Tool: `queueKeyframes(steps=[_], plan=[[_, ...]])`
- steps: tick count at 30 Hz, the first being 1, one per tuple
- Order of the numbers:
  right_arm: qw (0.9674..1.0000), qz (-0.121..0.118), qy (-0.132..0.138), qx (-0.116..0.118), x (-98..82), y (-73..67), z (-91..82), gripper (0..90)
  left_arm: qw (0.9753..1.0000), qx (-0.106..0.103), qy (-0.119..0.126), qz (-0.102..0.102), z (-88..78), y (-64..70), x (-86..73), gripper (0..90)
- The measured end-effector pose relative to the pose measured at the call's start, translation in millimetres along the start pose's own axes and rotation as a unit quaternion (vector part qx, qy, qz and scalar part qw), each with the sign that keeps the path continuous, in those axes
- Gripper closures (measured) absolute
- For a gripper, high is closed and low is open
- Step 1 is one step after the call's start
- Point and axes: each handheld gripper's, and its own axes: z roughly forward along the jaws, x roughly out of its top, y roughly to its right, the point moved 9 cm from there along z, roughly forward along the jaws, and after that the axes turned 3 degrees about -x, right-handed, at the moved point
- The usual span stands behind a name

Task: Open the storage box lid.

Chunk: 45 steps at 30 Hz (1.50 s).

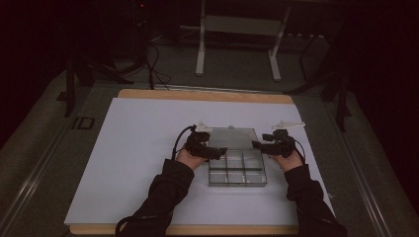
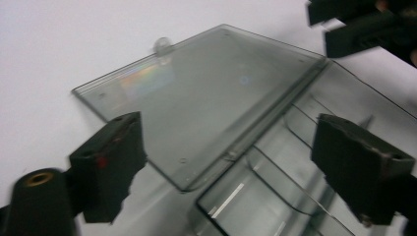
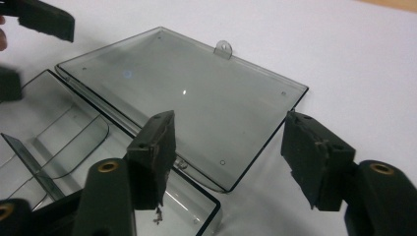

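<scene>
Flanking open organizer box [image 1: 237,165], white mat [image 1: 133,148]

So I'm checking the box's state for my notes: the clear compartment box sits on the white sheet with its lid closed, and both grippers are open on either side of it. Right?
Not quite. The lid is open, folded back flat on the white sheet behind the clear compartment box, as the right gripper view shows. The rest holds: left gripper and right gripper are open on either side.
</scene>
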Motion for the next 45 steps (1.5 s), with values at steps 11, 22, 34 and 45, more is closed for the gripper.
queueKeyframes(steps=[11,22,34,45], plan=[[0.9991,-0.036,-0.012,0.018,-6.2,-18.2,-7.1,15.6,0.9996,-0.003,0.006,0.029,-13.1,13.3,-3.1,2.0],[0.9988,-0.043,-0.005,0.022,-10.2,-25.9,-21.4,14.4,0.9987,-0.017,-0.005,0.048,-27.8,28.0,-15.6,2.1],[0.9976,-0.063,0.005,0.030,-24.5,-36.3,-32.9,14.5,0.9974,-0.031,0.014,0.064,-40.5,45.0,-24.9,2.1],[0.9960,-0.077,0.018,0.041,-38.5,-52.3,-55.2,14.7,0.9954,-0.043,0.022,0.082,-57.5,65.0,-40.2,2.1]])
